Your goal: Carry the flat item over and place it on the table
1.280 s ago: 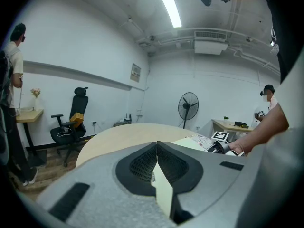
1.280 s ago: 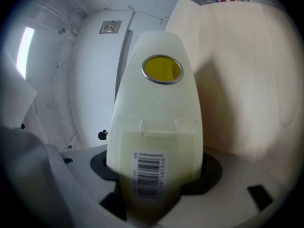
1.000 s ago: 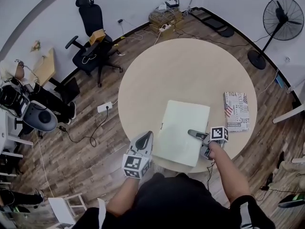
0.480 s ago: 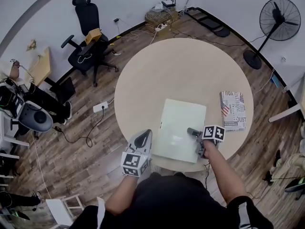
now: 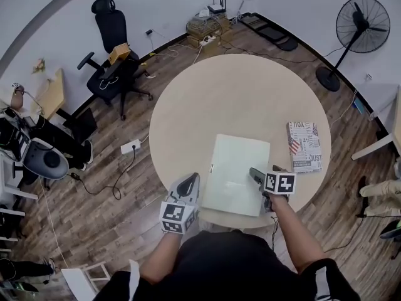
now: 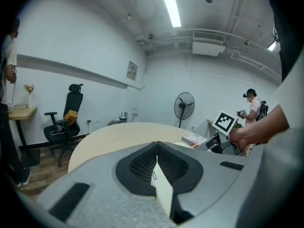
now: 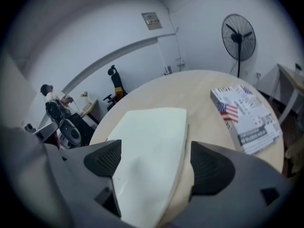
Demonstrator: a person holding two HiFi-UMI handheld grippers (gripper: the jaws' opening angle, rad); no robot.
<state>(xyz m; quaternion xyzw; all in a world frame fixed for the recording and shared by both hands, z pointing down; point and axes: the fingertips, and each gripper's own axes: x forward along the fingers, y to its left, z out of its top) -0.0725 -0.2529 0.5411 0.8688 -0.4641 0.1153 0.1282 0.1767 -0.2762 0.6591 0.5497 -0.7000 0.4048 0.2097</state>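
I am looking at a flag-printed box [image 5: 304,145] lying flat at the right edge of the desk [image 5: 232,99]. A black pedestal fan [image 5: 359,25] is standing on the wooden floor [image 5: 75,224] at the far right. A black office chair [image 5: 111,36] is sitting at the far left, and a white power strip [image 5: 130,147] is lying on the floor just left of the desk.

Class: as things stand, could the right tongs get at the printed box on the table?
Probably yes. The right tongs have just been opening and grip nothing, the flat board lying between their jaws; the printed box lies nearby on the table, nothing in the way.
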